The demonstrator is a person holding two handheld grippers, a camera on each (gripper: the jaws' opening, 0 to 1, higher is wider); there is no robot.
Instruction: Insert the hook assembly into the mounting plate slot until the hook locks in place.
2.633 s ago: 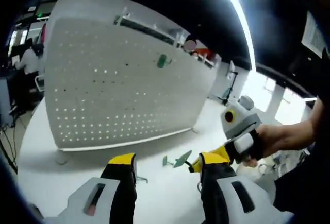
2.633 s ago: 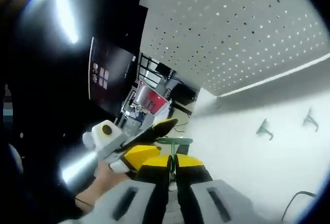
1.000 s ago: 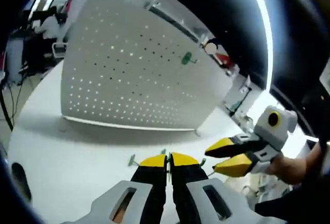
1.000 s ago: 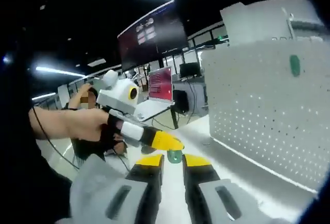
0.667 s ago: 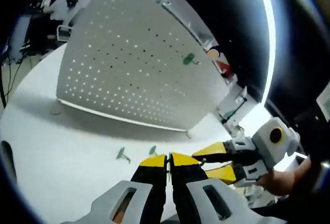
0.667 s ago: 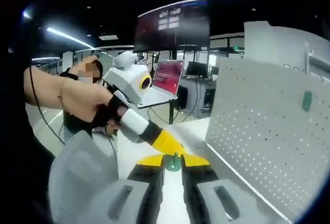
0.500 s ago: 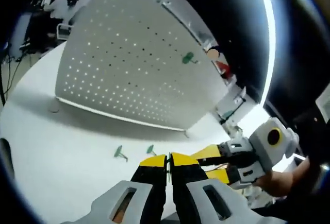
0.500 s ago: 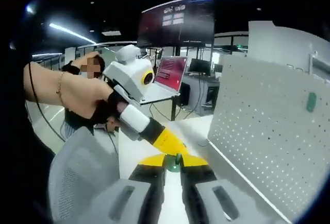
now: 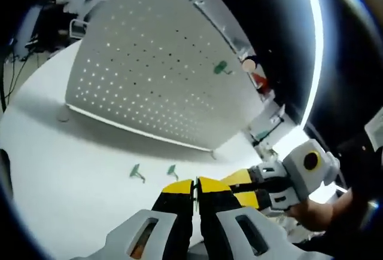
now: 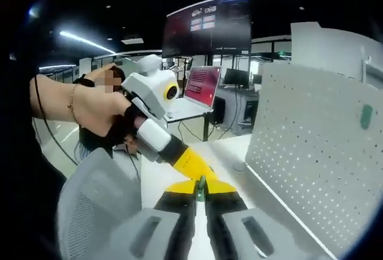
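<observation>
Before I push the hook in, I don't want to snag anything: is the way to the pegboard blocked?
Nothing visible stands between the green hook in the right tool and the pegboard; the left tool sits beside it.

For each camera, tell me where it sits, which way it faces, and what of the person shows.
Left gripper view: rides the left gripper, facing the white pegboard and two loose green hooks on the table; the right gripper and a hand enter from the right.
Right gripper view: rides the right gripper, pinching a green hook, facing the office; the person's forearm holds the left gripper.
Shared: the pegboard with one mounted hook, and each other's gripper.
</observation>
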